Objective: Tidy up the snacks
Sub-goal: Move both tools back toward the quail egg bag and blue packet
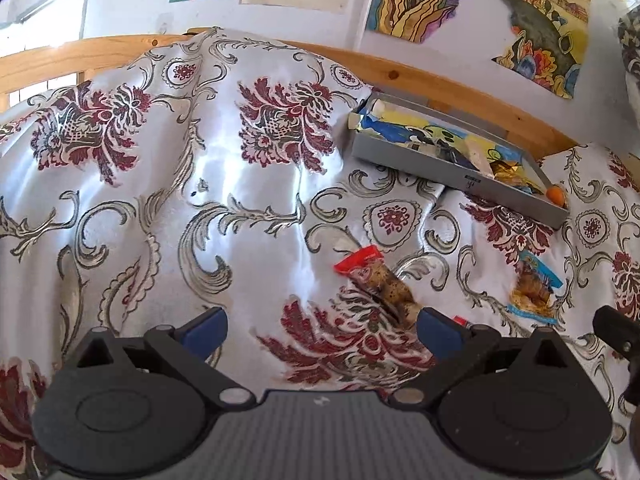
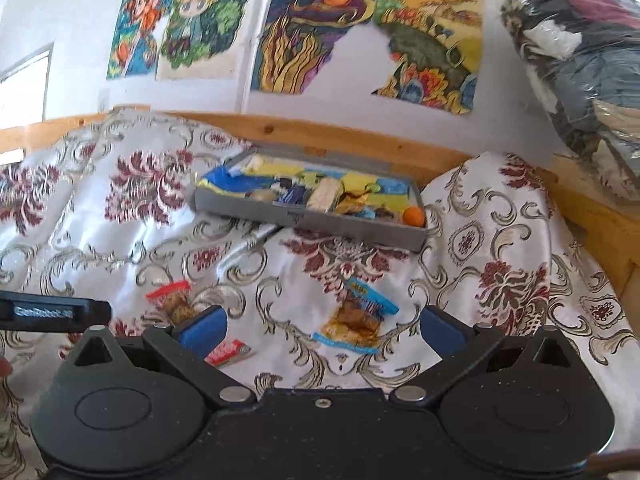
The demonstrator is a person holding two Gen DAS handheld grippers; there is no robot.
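Red-topped snack packet [image 1: 376,284] flat, red end toward tray [image 1: 452,168]

A tray [image 2: 304,220] sits on the cloth [image 2: 120,240] at the back, just before the wooden rail [image 2: 320,132], with snacks and a ball [image 2: 414,216] in its right end. Nearer lie 3 packets: a cookie packet [image 2: 172,300] to the left, a wafer packet [image 2: 356,316] to the right, a small packet [image 2: 228,352] between and nearest.

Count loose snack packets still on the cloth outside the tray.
3. Red-topped clear packet of brown snacks at left, blue-edged clear packet of brown snacks in the centre, small flat red packet nearest. Folds in the cloth may hide more.
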